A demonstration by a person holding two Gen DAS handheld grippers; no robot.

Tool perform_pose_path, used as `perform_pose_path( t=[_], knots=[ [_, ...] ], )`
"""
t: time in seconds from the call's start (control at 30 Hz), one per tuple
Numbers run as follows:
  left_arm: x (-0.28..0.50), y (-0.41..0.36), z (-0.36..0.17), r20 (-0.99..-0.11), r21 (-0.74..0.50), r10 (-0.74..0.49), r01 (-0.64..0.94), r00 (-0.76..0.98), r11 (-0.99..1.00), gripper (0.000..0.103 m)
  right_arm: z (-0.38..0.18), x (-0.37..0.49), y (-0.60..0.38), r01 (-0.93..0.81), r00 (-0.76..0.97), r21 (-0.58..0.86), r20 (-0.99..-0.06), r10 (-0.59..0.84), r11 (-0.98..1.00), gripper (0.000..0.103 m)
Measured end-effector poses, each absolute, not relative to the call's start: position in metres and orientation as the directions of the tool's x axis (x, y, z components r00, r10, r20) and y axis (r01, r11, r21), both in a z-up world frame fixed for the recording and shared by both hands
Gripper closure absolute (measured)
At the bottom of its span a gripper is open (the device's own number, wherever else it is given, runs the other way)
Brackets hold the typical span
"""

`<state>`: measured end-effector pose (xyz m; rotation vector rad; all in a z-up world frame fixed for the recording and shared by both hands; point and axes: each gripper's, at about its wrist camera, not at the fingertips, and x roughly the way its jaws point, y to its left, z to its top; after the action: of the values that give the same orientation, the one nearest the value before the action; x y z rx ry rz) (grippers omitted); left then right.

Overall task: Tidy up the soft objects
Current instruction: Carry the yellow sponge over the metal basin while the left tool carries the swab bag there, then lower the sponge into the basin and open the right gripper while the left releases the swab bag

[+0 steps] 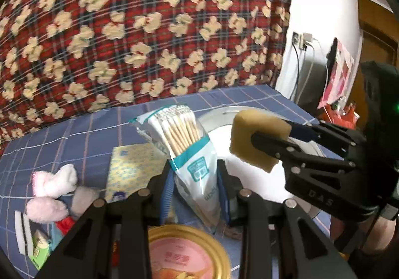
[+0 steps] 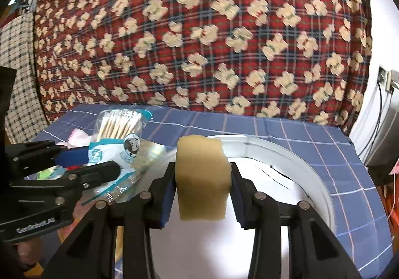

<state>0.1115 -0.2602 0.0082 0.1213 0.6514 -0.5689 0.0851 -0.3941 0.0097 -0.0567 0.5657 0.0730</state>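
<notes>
The right gripper (image 2: 202,179) has its jaws clamped on a tan sponge block (image 2: 202,176), which stands upright between the 2 blue pads (image 2: 167,194) and hangs above the white round basin (image 2: 321,186). In the left wrist view the same sponge block (image 1: 258,139) shows to the right of the cotton-swab packet, pinched by the right gripper (image 1: 271,140) over the basin rim (image 1: 219,114). The left gripper (image 1: 194,179) has its jaws closed on a clear-and-teal packet of cotton swabs (image 1: 184,139), held upright with the swab tips fanned at the top; from the right wrist view that packet (image 2: 117,137) lies left of the basin, caught in the left gripper (image 2: 96,161). The basin sits on a surface covered with a blue checked cloth (image 2: 324,144); whether that surface is a desk or a bed cannot be told. Left of the basin on the cloth lie a yellow patterned pack (image 1: 132,166), a pink-and-white plush toy (image 1: 53,186) and a green carton (image 1: 40,249). Just below the left gripper is a gold-rimmed tin with a pink lid (image 1: 184,254). Behind the basin rises a red plaid quilt with cream bears (image 2: 199,34).
</notes>
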Motion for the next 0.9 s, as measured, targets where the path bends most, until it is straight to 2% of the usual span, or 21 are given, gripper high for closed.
perform_pose_path(
  t=[0.37, 0.9],
  knots=[
    [0.127, -0.302, 0.001, -0.708, -0.099, -0.474, 0.592, 0.523, 0.8, 0.072, 0.003, 0.095, -0.437, -0.025, 0.794, -0.067, -0.607, -0.02, 0.997, 0.06],
    [0.143, -0.336, -0.012, -0.779, -0.023, -0.396, 0.609, 0.486, 0.793, 0.072, -0.02, 0.118, -0.47, -0.003, 0.705, -0.107, -0.705, -0.073, 0.994, 0.06]
  ],
)
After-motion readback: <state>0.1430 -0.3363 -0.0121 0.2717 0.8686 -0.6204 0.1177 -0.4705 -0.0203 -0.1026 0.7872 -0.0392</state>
